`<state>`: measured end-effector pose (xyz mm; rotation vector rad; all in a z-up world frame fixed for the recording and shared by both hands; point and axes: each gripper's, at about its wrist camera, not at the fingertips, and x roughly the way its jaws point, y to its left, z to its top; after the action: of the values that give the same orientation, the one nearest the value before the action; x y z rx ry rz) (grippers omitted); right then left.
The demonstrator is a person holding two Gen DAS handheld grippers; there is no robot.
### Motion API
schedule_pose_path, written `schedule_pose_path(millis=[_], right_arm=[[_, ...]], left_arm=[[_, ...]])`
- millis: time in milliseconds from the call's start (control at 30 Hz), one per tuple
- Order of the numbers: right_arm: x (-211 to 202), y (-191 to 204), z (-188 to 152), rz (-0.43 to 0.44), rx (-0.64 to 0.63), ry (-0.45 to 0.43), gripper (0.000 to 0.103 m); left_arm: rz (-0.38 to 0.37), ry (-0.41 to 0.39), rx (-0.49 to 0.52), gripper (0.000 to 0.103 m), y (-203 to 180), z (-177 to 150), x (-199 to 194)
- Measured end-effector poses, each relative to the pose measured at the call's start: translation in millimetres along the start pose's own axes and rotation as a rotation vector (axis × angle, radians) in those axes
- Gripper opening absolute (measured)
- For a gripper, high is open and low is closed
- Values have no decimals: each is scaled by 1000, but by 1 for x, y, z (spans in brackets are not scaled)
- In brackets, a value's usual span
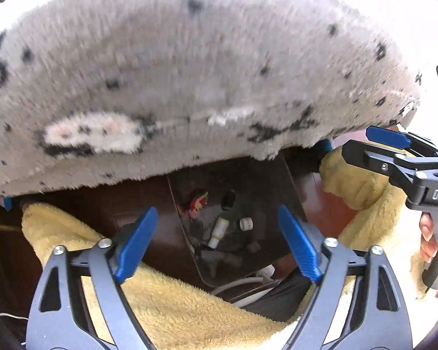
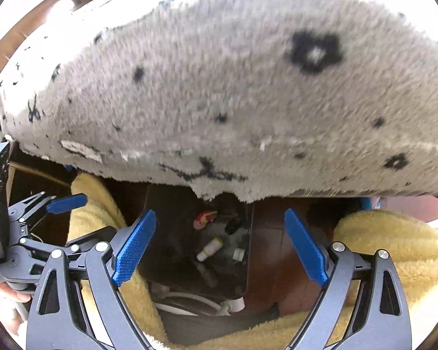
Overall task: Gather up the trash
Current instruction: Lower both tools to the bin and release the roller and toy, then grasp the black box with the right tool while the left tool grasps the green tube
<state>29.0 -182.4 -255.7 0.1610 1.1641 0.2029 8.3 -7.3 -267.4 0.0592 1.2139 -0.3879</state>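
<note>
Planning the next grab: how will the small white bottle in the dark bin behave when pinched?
The small white bottle looks light, and being round-bodied it would probably roll or slip sideways when pinched. It lies tilted among other trash in the dark bin, so it may shift.

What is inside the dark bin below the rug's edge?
Inside the dark bin: a small white bottle, a white cap and a red-and-yellow wrapper. The grey rug hides its far part; the bottom is too dim to read.
</note>
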Motion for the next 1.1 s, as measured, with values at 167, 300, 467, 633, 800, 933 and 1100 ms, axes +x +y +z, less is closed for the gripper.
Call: schedule_pose_path(millis=[167,300,467,633,800,933,1100], right_arm=[[-33,-10,15,-24,11,-88,91],[-62,-22,31,-54,17,-171,94],[-88,-34,54,-106,11,-250,94],[-99,-41,79,-153,0,-299,94],[-102,-50,108,-198,0,-327,94],[-102,-64,138,-231,9,-337,94],[-92,-81,170,-267,25,-334,94]], left_arm=[[17,-89,28,88,-6,13,-39],[45,-162,44,89,-8,26,-66],[69,-232,62,90,-4,45,-91],[95,-267,72,90,0,72,-99],[94,-280,63,90,2,103,-92],[100,-287,68,90,-1,132,-82],[91,-300,81,90,-8,175,-69]])
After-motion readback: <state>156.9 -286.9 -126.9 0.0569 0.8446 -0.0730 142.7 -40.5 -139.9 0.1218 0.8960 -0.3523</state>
